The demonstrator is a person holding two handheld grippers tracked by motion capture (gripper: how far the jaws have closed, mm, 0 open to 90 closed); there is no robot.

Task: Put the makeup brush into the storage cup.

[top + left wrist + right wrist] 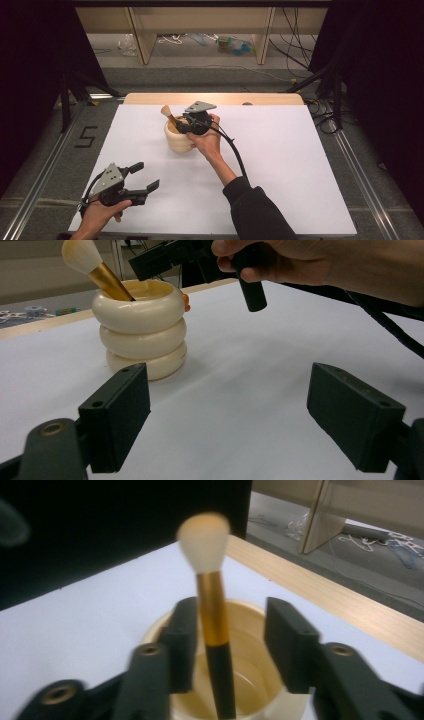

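Observation:
A cream ringed cup (177, 141) (145, 335) stands at the back middle of the white mat. A makeup brush (167, 114) (100, 275) (212, 615) with a gold ferrule and pale bristles stands in it, head up and leaning left. My right gripper (183, 125) (232, 616) hovers over the cup's mouth with its jaws apart on either side of the brush handle. The handle lies against one jaw, with a gap to the other, so it is open. My left gripper (145, 176) (225, 400) rests open and empty near the front left, pointing toward the cup.
The white mat (280, 150) covers the table, with a wooden strip (270, 98) along its far edge. Black curtains flank both sides. A cable (235, 150) trails from the right gripper along the forearm.

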